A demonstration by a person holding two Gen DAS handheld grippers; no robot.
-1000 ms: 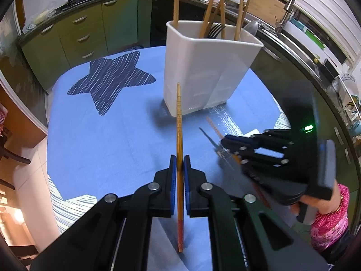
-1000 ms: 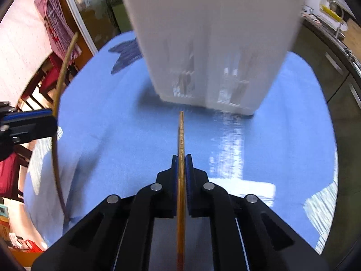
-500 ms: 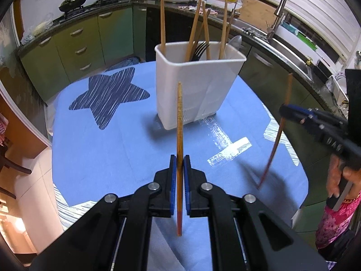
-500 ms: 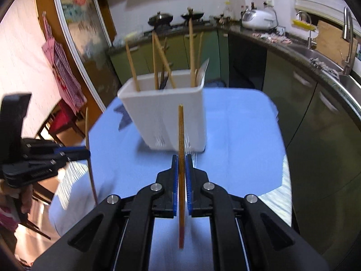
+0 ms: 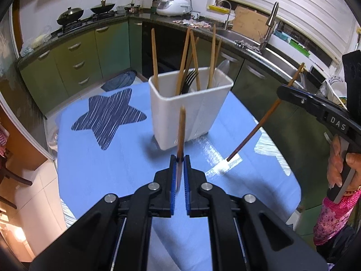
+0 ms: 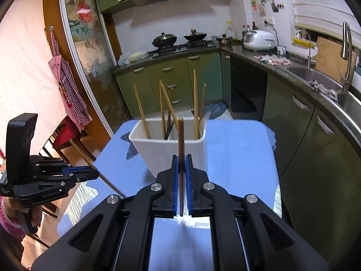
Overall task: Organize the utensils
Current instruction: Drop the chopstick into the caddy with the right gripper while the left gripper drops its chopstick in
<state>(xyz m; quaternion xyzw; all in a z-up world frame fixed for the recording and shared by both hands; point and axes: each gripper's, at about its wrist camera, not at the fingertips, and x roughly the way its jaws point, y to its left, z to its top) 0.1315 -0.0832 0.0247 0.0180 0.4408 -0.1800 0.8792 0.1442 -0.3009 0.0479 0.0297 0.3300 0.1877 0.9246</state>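
A white utensil holder [image 5: 189,106] stands on the blue tablecloth [image 5: 108,167], with several wooden chopsticks and a black fork [image 5: 189,80] in it. It also shows in the right wrist view [image 6: 171,151]. My left gripper [image 5: 179,158] is shut on a wooden chopstick [image 5: 181,128], held above the cloth in front of the holder. My right gripper [image 6: 182,158] is shut on a darker chopstick [image 6: 180,142], held above the cloth near the holder. The right gripper also shows in the left wrist view [image 5: 284,91], and the left gripper in the right wrist view [image 6: 94,174].
A dark blue star [image 5: 108,115] is printed on the cloth left of the holder. Green cabinets [image 5: 74,63] and a counter with a stove and a sink [image 6: 315,72] ring the table. Red chairs [image 6: 65,135] stand by the table's side.
Both grippers have risen from the cloth with their chopsticks and pulled back from the holder. The right gripper has swung up to the right side.
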